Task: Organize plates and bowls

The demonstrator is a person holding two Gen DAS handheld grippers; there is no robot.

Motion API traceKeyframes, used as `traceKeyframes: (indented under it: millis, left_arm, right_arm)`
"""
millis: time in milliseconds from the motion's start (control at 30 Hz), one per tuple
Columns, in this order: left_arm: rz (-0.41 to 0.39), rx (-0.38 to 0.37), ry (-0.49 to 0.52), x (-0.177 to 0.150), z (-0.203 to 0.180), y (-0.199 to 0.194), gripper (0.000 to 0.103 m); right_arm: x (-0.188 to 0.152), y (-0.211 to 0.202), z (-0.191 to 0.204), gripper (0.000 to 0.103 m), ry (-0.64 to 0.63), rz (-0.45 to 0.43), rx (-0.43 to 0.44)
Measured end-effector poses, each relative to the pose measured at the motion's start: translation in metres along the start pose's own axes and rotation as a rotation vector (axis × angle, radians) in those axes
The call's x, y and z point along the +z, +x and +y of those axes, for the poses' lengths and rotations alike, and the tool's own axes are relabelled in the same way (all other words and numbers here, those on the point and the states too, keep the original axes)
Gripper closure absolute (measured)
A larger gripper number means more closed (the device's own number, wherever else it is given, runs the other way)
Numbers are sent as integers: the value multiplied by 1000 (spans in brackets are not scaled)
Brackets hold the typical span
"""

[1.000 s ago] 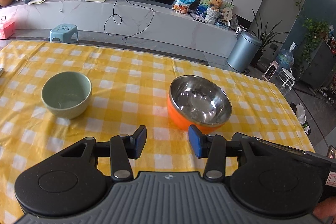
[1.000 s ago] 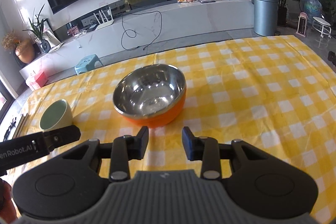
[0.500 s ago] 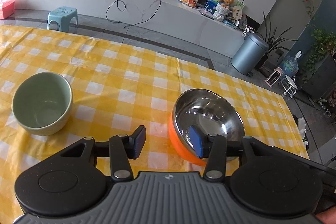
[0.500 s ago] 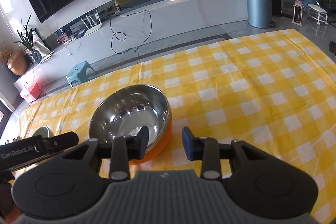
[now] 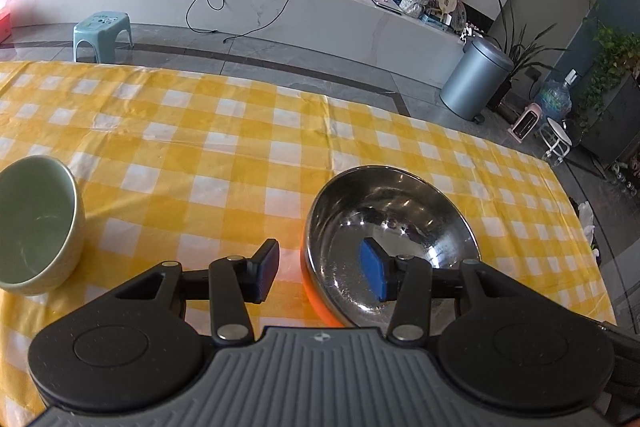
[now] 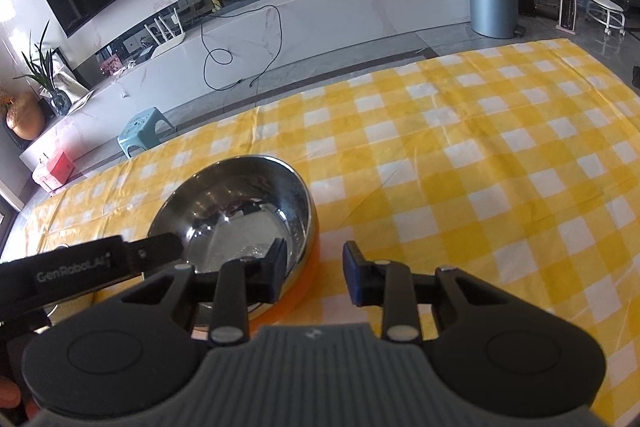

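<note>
A steel bowl with an orange outside [image 5: 384, 223] sits on the yellow checked tablecloth [image 5: 224, 155]; it also shows in the right wrist view [image 6: 240, 211]. My left gripper [image 5: 320, 273] is open and straddles its left rim, right finger inside the bowl. My right gripper [image 6: 316, 273] is open and straddles its right rim, left finger inside. A pale green bowl [image 5: 34, 223] stands upright at the left, apart from both grippers.
The table's far edge [image 5: 280, 83] drops to a grey floor with a blue stool [image 5: 102, 35] and a grey bin [image 5: 476, 81]. The left gripper's body [image 6: 88, 265] crosses the right wrist view at lower left.
Both grippers have moved forward and down onto the steel bowl, each now with one finger inside its rim. Both stayed open. The green bowl has not moved.
</note>
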State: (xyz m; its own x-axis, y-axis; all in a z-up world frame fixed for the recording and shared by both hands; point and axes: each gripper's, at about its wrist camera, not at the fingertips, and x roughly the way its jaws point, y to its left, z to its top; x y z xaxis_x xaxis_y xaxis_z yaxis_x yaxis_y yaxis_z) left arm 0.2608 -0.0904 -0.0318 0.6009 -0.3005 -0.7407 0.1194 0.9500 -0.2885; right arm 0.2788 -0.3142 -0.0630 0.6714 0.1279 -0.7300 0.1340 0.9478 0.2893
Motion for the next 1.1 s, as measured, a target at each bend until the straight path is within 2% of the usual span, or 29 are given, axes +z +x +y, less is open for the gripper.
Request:
traceKeyframes:
  millis: [100, 267, 367, 833, 1100]
  left_arm:
    - [11, 11, 10, -1, -3, 5, 58]
    - [24, 27, 20, -2, -4, 7, 78]
    - [26, 32, 29, -2, -4, 7, 86]
    - [31, 45, 31, -3, -5, 3, 91]
    - [34, 55, 19, -2, -4, -21, 92]
  right_arm:
    - [-2, 1, 2, 77, -9, 0, 7]
    - [-3, 1, 2, 82, -10, -3, 17]
    - [-4, 1, 4, 85, -14, -4, 20]
    - [-7, -3, 7, 89, -6, 6, 15]
    - [-7, -19, 9, 90, 9, 21, 32]
